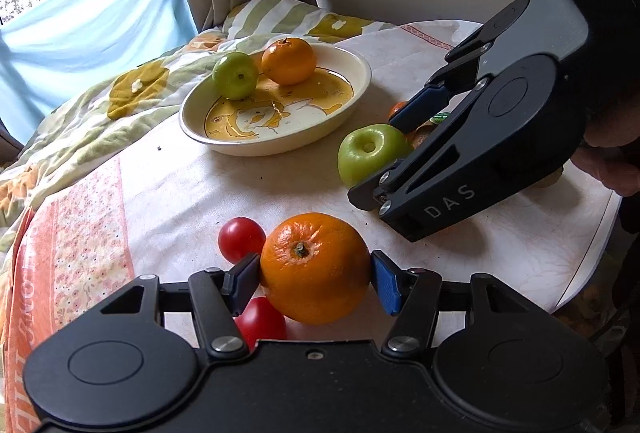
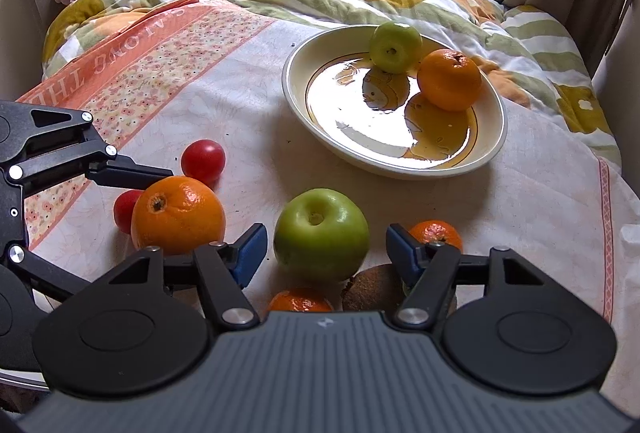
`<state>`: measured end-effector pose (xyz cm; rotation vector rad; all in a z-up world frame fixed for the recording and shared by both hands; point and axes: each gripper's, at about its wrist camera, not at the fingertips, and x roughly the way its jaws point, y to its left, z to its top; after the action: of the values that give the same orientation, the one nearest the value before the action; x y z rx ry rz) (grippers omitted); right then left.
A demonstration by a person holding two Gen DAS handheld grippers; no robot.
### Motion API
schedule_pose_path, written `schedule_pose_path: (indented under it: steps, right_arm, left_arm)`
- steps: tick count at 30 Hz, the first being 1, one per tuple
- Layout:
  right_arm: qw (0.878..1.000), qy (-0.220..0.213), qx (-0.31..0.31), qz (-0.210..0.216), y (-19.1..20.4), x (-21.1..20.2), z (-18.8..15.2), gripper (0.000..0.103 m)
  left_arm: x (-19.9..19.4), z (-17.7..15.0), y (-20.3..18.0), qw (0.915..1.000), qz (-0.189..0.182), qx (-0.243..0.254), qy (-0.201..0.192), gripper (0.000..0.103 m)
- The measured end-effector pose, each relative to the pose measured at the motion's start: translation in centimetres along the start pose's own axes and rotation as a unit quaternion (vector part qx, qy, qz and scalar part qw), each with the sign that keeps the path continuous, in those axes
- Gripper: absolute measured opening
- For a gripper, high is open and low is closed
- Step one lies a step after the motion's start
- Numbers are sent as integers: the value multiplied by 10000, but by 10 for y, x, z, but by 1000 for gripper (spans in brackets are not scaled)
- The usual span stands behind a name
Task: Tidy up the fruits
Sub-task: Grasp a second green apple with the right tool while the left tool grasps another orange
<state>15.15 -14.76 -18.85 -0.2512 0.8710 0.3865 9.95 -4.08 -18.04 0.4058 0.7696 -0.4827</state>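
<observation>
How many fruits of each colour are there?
Orange: 4, big orange, plate orange, two mandarins
Green: 2, big apple, plate apple
Red: 2, tomatoes
Brown: 1, kiwi
Total: 9

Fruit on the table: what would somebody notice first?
The big orange up front, squeezed between the left hand-held gripper's blue pads. Next, the green apple sitting between the right hand-held gripper's open fingers. Behind them, a yellow plate holds a smaller orange and a small green fruit.
</observation>
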Motion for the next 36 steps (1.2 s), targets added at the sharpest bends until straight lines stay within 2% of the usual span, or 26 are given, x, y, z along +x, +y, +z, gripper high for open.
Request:
schedule_pose_path:
  steps: [2,6,14,23,36]
  right_arm:
    - [10000,31,-27,14,1,2,0,78]
    - [9997,134,-187,-17,5,8,0,69]
    - [9999,75,-124,-24,8,0,3,68]
    - [9996,-215,57,-144,15,-42,23,68]
    - [9941,-634,734,-477,9,-109,57,68]
  left_arm:
    - [-2,0,0,10000,-6,-33,-21,64]
    - [-4,0,1,10000,3,-78,-47,64]
    - [-14,2,7,9997,46,-212,-144,64]
    - [-48,14,15,9984,177,-347,-420,64]
    - [-112,48,49,9941,280,-500,-921,64]
